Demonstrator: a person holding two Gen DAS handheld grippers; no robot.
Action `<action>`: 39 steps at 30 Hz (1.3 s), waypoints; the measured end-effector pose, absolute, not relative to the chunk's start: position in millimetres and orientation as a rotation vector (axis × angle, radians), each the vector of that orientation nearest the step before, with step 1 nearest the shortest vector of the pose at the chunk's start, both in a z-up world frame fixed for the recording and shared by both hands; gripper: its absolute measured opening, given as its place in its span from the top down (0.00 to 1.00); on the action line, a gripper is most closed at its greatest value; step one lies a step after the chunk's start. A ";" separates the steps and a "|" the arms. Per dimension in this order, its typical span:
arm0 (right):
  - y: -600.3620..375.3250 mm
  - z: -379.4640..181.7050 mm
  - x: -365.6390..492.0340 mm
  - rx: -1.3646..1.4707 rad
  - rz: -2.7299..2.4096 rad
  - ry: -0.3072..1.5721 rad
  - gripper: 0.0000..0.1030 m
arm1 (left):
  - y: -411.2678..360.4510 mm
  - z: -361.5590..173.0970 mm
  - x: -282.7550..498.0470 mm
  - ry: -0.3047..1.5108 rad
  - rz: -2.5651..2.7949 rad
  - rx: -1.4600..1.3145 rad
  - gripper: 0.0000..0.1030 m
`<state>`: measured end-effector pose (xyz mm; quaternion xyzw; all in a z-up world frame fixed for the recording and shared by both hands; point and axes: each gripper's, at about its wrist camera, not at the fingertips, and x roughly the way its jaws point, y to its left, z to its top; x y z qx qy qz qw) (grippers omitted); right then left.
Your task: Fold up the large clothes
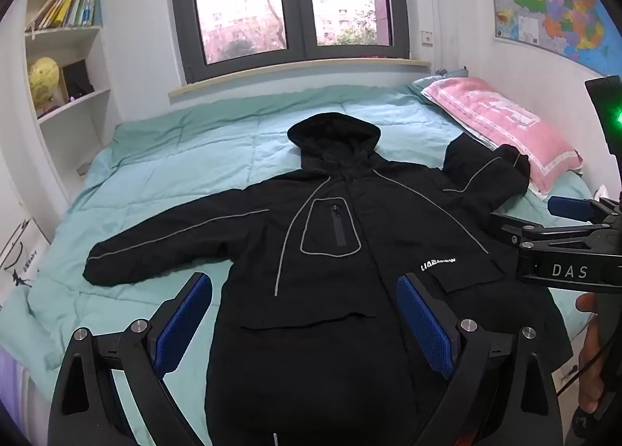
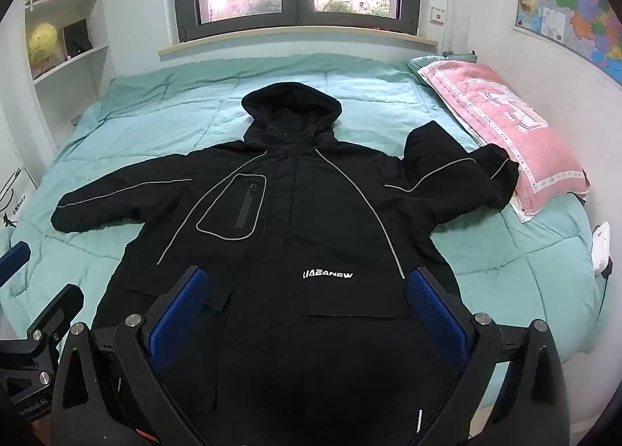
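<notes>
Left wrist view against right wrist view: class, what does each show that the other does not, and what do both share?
Only the left wrist view shows a hand holding the right tongs at its edge. Only the right wrist view shows a white device on the bed's right edge. Both share the black hooded jacket spread on the teal quilt, the pink pillow, and open tongs over the hem.

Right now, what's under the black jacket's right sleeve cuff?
The cuff rests on the pink pillow's edge; the rest of the black jacket lies on the teal quilt. Anything beneath is covered.
</notes>
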<state>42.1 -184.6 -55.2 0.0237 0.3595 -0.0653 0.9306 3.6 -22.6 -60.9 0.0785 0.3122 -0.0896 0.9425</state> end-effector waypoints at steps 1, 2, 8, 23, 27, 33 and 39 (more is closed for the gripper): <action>-184.5 -55.7 43.2 0.049 -0.133 0.738 0.00 | -22.5 -61.2 3.4 0.637 -0.183 0.159 0.06; -184.3 -56.1 44.4 0.049 -0.132 0.741 0.00 | -23.0 -60.5 4.8 0.636 -0.181 0.158 0.06; -180.9 -58.3 48.8 0.049 -0.124 0.747 0.00 | -17.9 -64.3 7.5 0.667 -0.173 0.120 0.06; -175.2 -63.7 57.7 0.073 -0.109 0.754 0.00 | -7.0 -82.9 33.3 0.757 -0.119 0.126 0.06; -173.9 -67.1 63.4 0.056 -0.118 0.759 0.00 | 2.9 -90.4 39.6 0.775 -0.173 0.052 0.06; -168.3 -74.3 74.4 0.028 -0.121 0.773 0.00 | 7.1 -112.9 59.4 0.825 -0.076 0.117 0.07; -174.0 -81.4 86.1 0.022 -0.133 0.774 0.00 | 8.6 -127.4 72.9 0.889 -0.156 0.035 0.07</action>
